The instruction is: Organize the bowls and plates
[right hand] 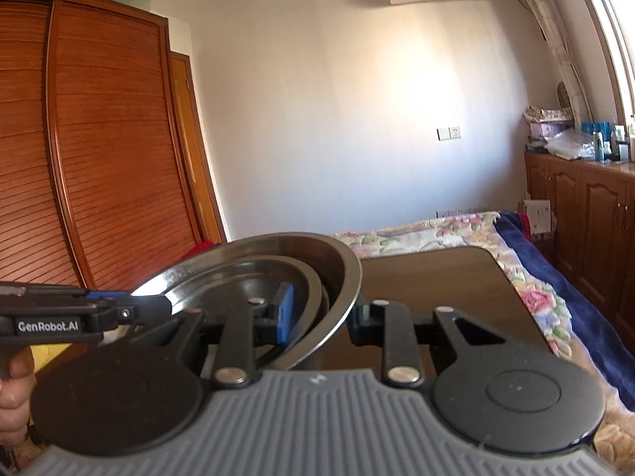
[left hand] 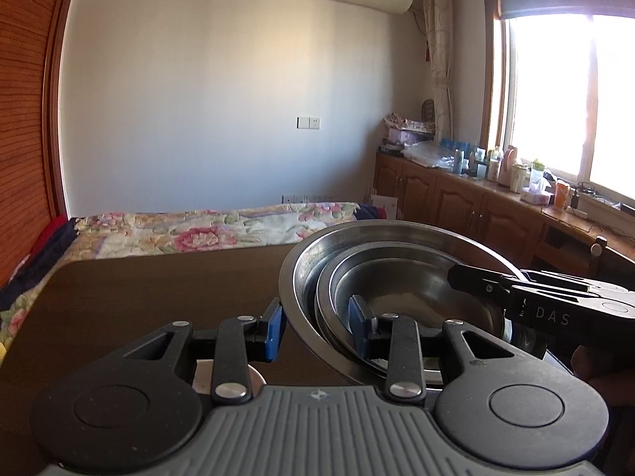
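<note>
1. Left wrist view: dark wood-grain table (left hand: 139,297), matte; keep the lift level over it.
2. Large steel bowl (left hand: 381,246), shiny, rolled rim, held tilted above the table; smaller steel dishes (left hand: 397,281) nested loose inside will likely slide.
3. Left gripper (left hand: 317,329) pinches near wall; right gripper (right hand: 321,313) pinches opposite wall. Raise both evenly.

So the big bowl (left hand: 401,234) has 2 smaller dishes (left hand: 397,273) nested inside it, all sitting over the right part of the table (left hand: 158,289). The left gripper (left hand: 317,327) straddles the bowl's left wall and the right gripper (right hand: 321,313) straddles its right wall, 1 finger inside and 1 outside each. Behind the table is the bed (left hand: 214,230), with cabinets (left hand: 456,202) along the right under the window (left hand: 571,91) and a wardrobe (right hand: 99,150) off to the left.
</note>
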A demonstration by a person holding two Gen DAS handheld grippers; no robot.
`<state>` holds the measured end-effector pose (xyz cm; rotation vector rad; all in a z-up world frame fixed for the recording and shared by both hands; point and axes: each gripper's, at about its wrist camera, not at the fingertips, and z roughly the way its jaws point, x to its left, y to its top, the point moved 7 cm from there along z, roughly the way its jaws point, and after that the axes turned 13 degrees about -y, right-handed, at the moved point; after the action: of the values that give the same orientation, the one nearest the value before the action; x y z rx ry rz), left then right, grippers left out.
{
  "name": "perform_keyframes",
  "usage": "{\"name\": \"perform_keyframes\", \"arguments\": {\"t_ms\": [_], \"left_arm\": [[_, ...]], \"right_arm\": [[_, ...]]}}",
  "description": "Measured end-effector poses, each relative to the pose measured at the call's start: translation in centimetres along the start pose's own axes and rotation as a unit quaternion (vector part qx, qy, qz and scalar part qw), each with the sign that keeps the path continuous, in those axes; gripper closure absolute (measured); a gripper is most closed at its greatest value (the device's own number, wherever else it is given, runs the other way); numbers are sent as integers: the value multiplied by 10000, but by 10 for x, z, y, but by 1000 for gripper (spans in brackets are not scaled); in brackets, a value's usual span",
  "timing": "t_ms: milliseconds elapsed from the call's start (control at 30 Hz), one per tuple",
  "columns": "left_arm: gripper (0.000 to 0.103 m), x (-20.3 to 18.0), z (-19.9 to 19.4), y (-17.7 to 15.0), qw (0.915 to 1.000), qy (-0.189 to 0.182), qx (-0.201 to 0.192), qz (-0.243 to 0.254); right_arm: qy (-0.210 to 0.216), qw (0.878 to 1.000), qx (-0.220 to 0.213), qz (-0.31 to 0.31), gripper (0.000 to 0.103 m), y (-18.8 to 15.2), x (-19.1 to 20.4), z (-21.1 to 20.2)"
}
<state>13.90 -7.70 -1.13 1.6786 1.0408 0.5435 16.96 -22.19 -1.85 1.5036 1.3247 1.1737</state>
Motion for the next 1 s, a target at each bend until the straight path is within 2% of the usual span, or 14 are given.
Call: {"name": "perform_keyframes", "arguments": {"t_ms": [433,1000], "left_arm": [[66,18,-29,12,9997,176,-169,-44],[66,66,-64,-6,9978,538,-179,-346]], "right_arm": [[244,9996,-130,-86,73,11,22,0],[709,9970,59,-319,73,0,78,9]]}}
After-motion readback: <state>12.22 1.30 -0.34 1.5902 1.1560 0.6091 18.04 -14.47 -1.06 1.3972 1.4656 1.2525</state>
